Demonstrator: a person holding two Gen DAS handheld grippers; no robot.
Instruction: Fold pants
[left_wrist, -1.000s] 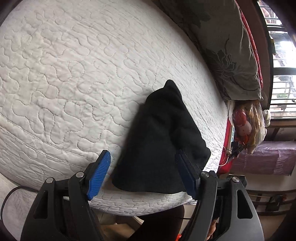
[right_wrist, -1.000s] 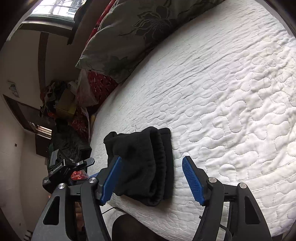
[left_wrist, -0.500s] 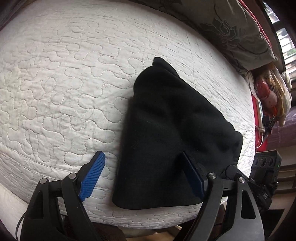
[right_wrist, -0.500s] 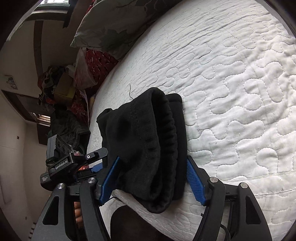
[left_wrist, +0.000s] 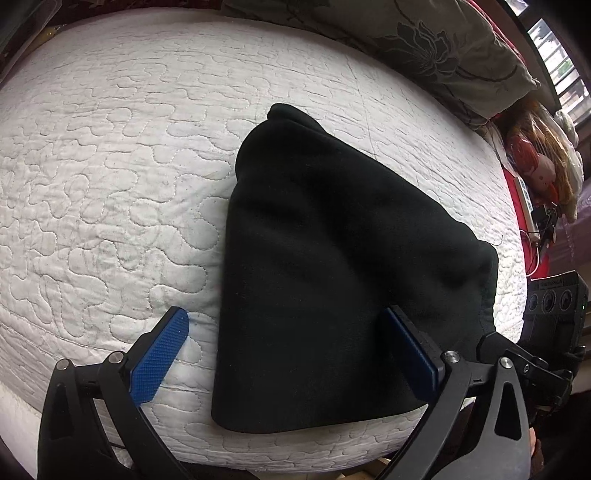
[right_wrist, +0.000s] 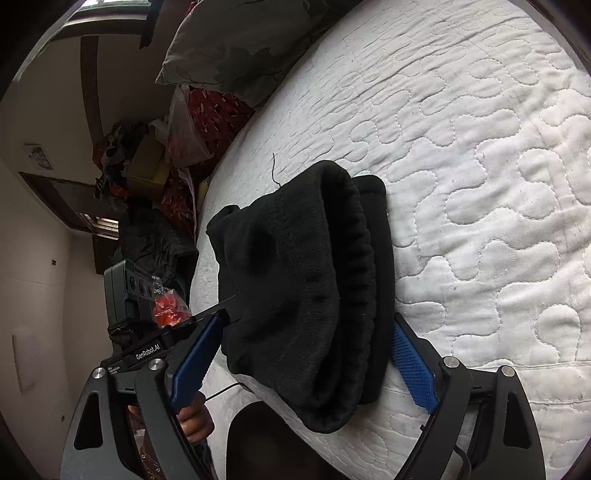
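The black pants (left_wrist: 332, 258) lie folded into a thick bundle on the white quilted bed (left_wrist: 110, 147), near its front edge. My left gripper (left_wrist: 291, 350) is open, its blue pads spread over the bundle's near left part. In the right wrist view the pants (right_wrist: 306, 280) show their ribbed waistband end. My right gripper (right_wrist: 303, 362) is open, one blue pad on each side of that end, close to the cloth. Neither gripper holds anything. The left gripper's body (right_wrist: 147, 350) shows at the right view's lower left.
A grey flowered pillow (left_wrist: 424, 48) lies at the head of the bed. Red bags and clutter (right_wrist: 192, 129) pile beside the bed on the floor. The bed's edge (left_wrist: 295, 454) runs just below the bundle. A window (left_wrist: 561, 55) sits at far right.
Both grippers have moved in closer to the folded pants, which now fill more of each view. The jaws stay open. The pants have not moved.
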